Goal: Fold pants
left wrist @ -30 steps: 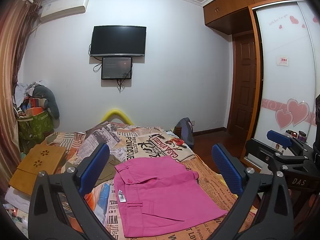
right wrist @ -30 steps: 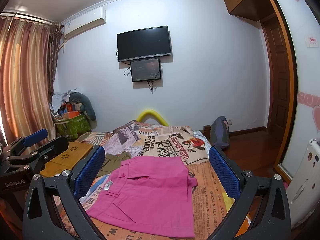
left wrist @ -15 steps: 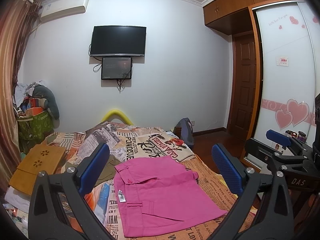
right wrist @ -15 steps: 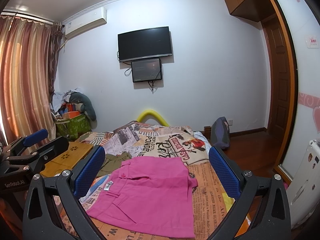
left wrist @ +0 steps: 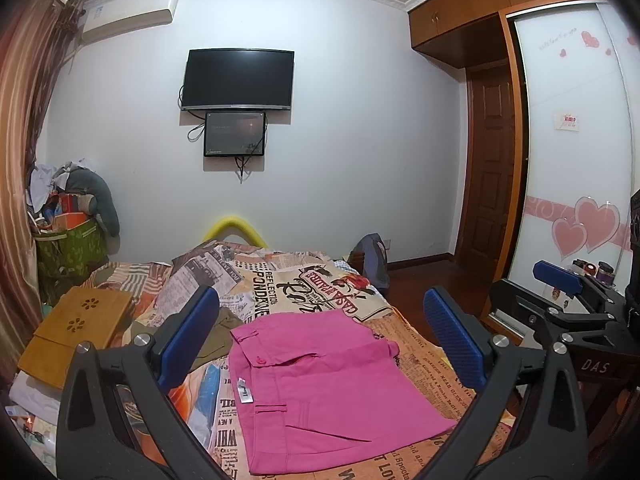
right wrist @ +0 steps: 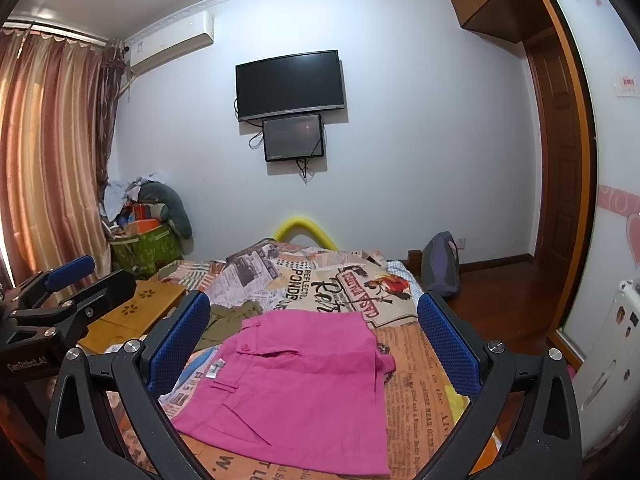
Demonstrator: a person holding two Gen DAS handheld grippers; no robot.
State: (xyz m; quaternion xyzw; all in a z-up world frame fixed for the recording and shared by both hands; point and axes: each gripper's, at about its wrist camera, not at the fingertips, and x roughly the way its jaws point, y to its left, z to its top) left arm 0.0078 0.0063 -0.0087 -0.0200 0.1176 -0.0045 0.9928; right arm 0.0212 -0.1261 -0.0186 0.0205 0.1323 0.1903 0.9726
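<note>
Left wrist: folded pink pants (left wrist: pixel 320 376) flat, waistband leftward

What we cannot make out around the pink pants (left wrist: pixel 328 380)

Our left gripper's (left wrist: pixel 320 336) black frame covers the pants' near corners, and the picture's bottom edge trims their hem. Left of the pants, an olive garment (right wrist: pixel 232 320) is mostly hidden behind a blue pad. The white label (left wrist: pixel 244 391) at the pants' waistband is too small for us to read.
</note>
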